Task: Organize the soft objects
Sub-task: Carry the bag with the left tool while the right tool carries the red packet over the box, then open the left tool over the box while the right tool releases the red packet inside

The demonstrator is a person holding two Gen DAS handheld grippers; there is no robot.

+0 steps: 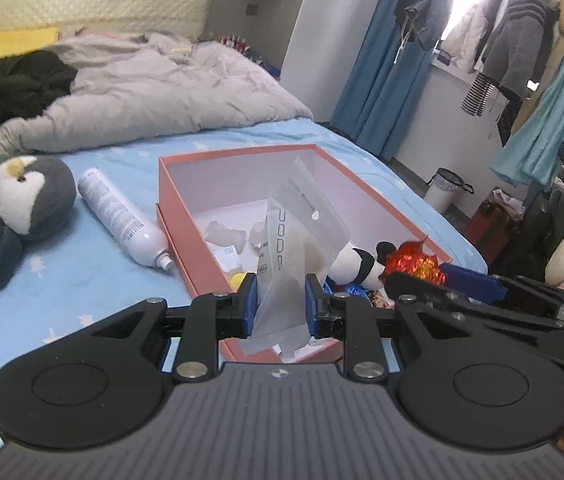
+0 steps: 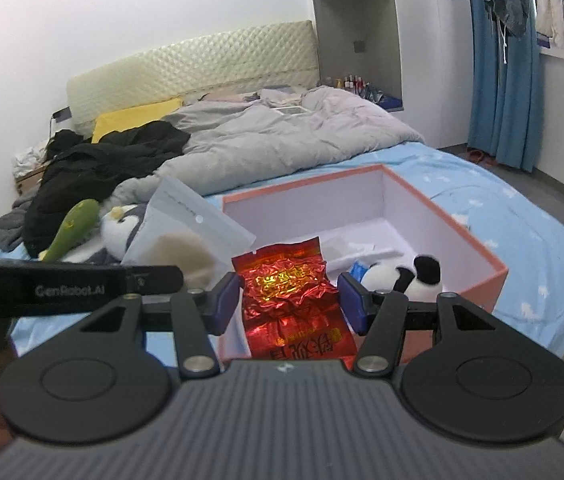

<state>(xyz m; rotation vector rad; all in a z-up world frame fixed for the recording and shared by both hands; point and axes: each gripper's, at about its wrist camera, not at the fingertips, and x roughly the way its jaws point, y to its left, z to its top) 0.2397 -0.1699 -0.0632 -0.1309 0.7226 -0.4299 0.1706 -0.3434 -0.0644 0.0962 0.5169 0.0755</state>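
Note:
An open pink box (image 1: 186, 224) lies on the blue bed sheet; it also shows in the right wrist view (image 2: 482, 248). My left gripper (image 1: 281, 304) is shut on a frosted plastic pouch (image 1: 302, 232) and holds it above the box's near end. My right gripper (image 2: 289, 300) is shut on a crinkled red foil packet (image 2: 286, 280) over the box's near edge; the packet shows in the left wrist view (image 1: 414, 260). A small panda plush (image 2: 406, 278) lies inside the box with torn paper scraps (image 1: 224, 236).
A grey penguin plush (image 1: 22, 200) and a white spray bottle (image 1: 122, 216) lie left of the box. A green plush (image 2: 74, 228) lies beside the penguin. A grey duvet (image 1: 154, 88) and black clothes (image 2: 102, 164) cover the far bed. A bin (image 1: 446, 190) stands on the floor.

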